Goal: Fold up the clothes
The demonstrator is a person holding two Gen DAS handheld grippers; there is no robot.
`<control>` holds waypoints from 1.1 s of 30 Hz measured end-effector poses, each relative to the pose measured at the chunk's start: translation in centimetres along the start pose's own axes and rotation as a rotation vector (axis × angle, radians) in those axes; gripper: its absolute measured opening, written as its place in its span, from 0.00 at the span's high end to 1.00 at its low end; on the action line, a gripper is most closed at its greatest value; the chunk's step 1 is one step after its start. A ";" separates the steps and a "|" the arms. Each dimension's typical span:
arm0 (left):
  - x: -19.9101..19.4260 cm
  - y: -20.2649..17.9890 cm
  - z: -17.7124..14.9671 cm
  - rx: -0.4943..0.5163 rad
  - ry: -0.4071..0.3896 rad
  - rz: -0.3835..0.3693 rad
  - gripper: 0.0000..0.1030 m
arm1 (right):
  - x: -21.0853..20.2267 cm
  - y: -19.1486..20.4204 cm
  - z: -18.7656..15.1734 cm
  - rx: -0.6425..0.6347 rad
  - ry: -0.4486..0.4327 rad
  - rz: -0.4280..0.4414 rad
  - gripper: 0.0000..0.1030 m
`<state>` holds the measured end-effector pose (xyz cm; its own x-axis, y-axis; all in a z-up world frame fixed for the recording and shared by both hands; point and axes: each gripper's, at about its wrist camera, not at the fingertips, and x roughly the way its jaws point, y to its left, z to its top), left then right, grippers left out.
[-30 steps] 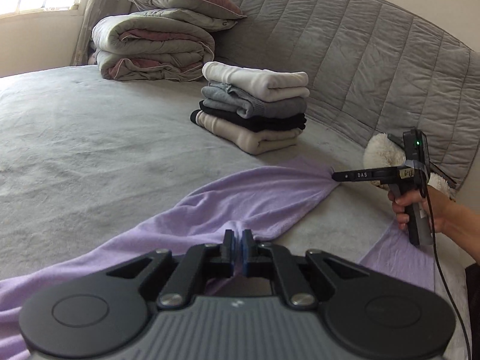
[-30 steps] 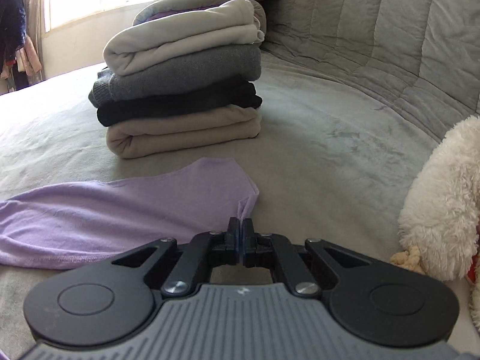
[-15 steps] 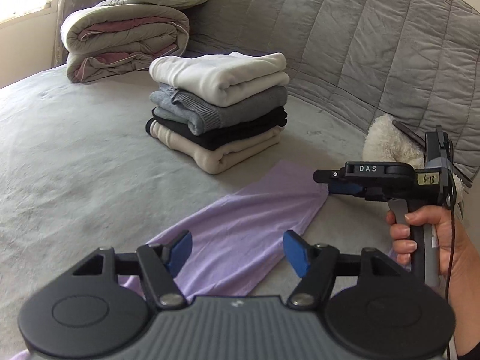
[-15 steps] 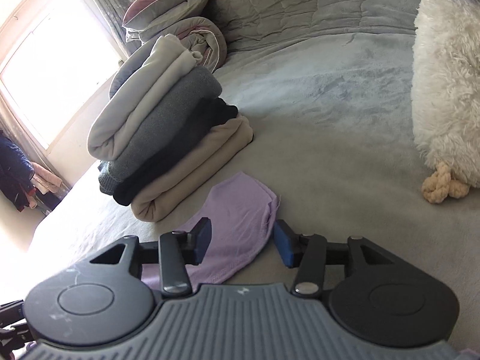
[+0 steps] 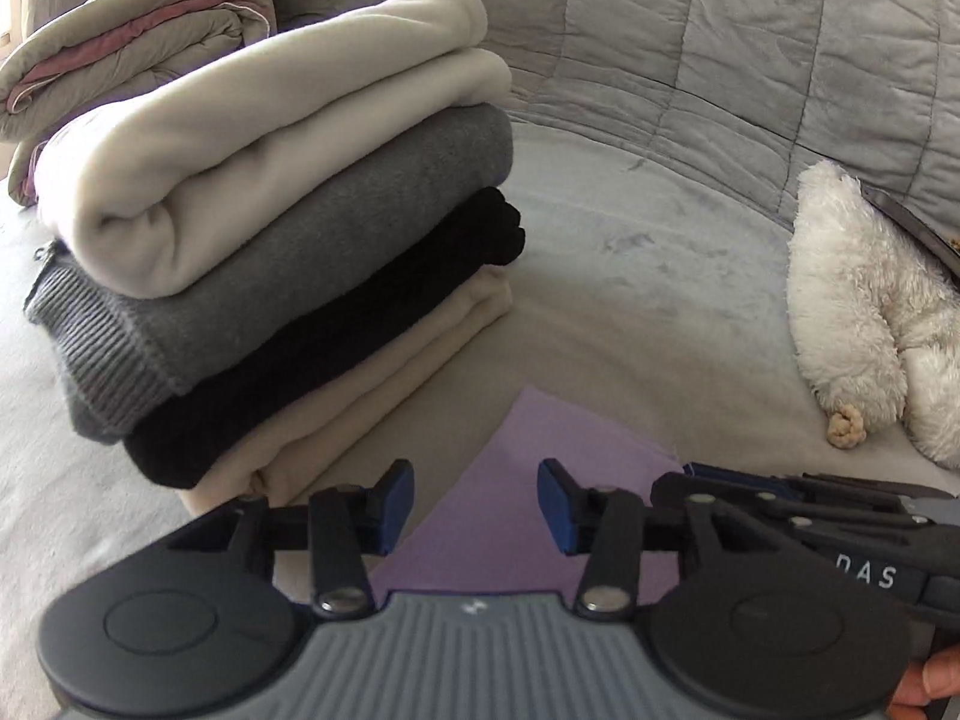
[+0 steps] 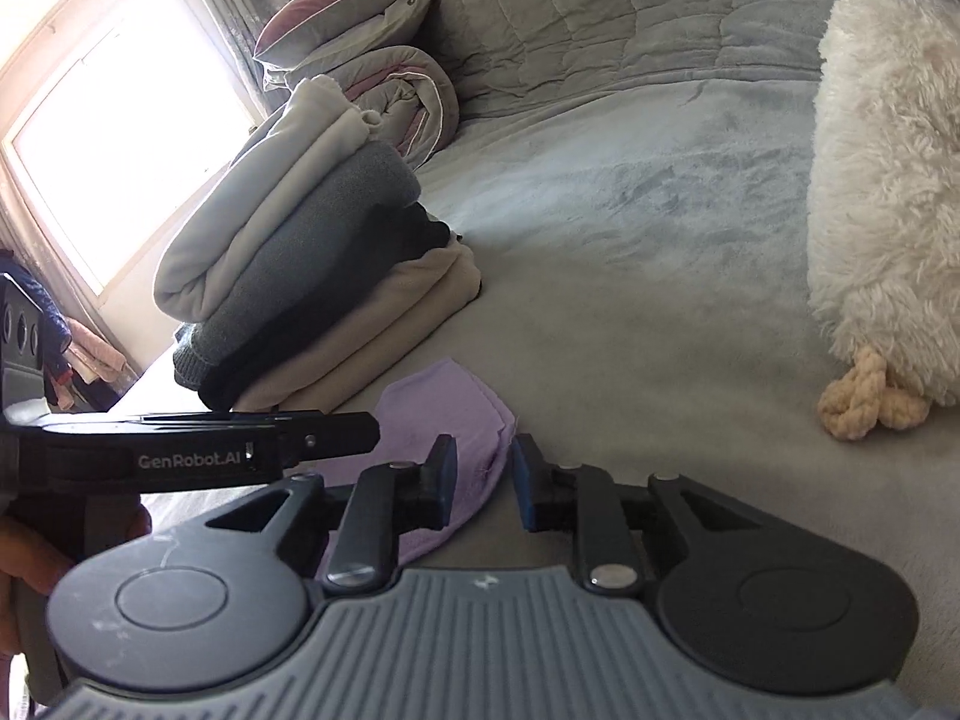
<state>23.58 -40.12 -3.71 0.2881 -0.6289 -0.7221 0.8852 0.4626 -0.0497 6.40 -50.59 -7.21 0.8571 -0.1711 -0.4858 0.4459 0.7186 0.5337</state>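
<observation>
Both my grippers have let go and slid closer to the folded stack [image 5: 270, 228]; left gripper [image 5: 475, 504] and right gripper [image 6: 483, 483], jaws closing empty, hover over the purple garment [image 5: 540, 504] beside that stack, ready to regrip.

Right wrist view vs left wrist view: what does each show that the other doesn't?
Right wrist only: the window, hanging clothes beside it, and the left gripper seen from the side.

Left wrist only: the ribbed cuff of the grey sweater, and the right gripper edging in from the right.

Both: the stack of folded clothes, the purple garment between each view's closing, non-gripping jaws, the white plush toy, and the grey bed cover.
</observation>
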 end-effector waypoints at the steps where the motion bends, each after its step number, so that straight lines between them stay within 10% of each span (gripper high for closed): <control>1: 0.3 -0.3 0.1 0.004 -0.001 -0.002 0.58 | 0.0 -0.2 0.0 0.015 0.000 0.004 0.84; 7: 1.9 -1.4 0.7 0.025 -0.002 0.000 0.70 | 0.0 0.3 -0.2 -0.003 -0.001 -0.002 0.85; 11: 2.3 -1.7 1.0 0.027 -0.021 0.012 0.99 | 0.0 0.3 -0.3 -0.002 -0.001 0.003 0.86; 22: 2.1 -4.7 2.9 0.112 -0.240 0.065 0.99 | -1.1 -1.3 1.3 0.067 -0.149 -0.013 0.98; 33: 5.1 -4.7 1.9 0.067 -0.248 0.065 0.97 | 0.1 -2.7 1.9 0.118 -0.106 -0.070 0.97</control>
<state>21.63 -46.70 -5.82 0.4185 -0.7373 -0.5304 0.8818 0.4697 0.0428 5.81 -53.84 -7.39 0.8424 -0.2930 -0.4522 0.5275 0.6195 0.5814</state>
